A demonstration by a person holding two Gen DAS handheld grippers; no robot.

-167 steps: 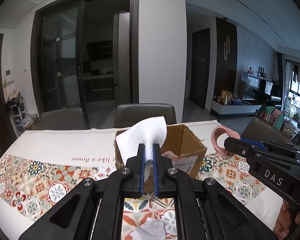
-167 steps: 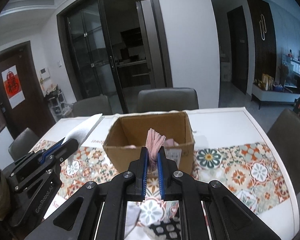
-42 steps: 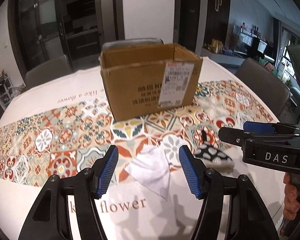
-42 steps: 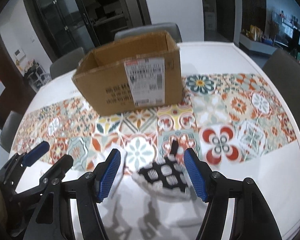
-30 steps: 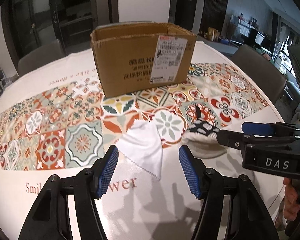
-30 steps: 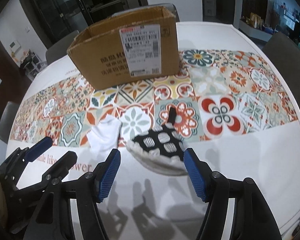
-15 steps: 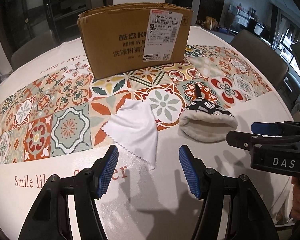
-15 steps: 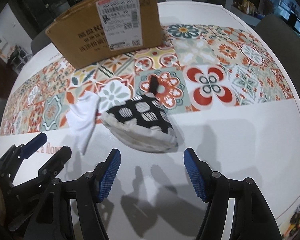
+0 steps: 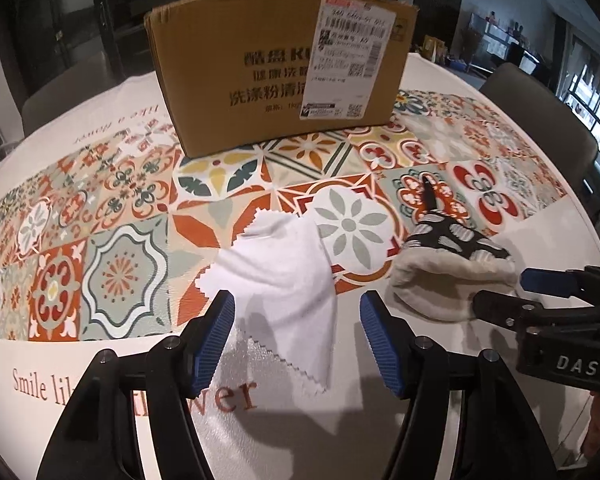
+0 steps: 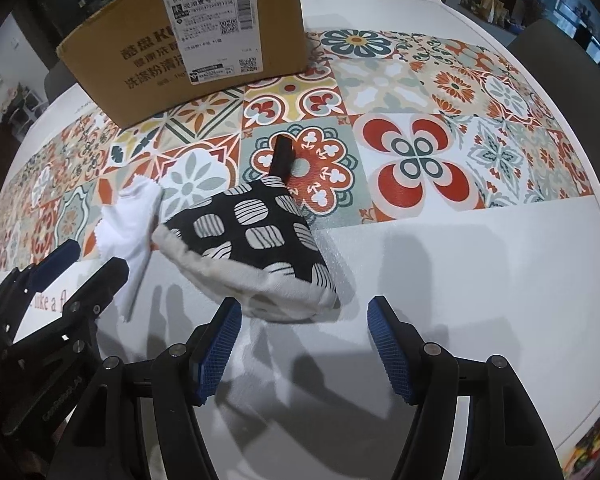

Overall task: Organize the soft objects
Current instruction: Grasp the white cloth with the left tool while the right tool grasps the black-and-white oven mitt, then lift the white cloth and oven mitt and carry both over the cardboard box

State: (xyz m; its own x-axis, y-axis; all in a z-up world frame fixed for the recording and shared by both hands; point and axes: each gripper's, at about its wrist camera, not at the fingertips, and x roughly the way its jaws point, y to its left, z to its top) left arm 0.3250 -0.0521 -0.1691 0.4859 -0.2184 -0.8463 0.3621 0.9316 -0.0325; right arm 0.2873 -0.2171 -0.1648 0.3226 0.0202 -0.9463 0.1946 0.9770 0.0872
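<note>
Patterned tablecloth [image 9: 112, 216] covers the table, and the white cloth [image 9: 284, 276] lies crumpled on it on the near side of the cardboard box [image 9: 276, 80], its pinked corner trailing toward the camera and reaching between the spread fingers of the left gripper [image 9: 296, 336], which hold nothing. Just beside the cloth, on its right, sits the black-and-white oven mitt [image 10: 256, 240], loop toward the box and cream cuff facing the right gripper [image 10: 304, 340], whose jaws are also apart and empty. Each gripper looks nearer its own item, so I judge a paired pickup likely.
</note>
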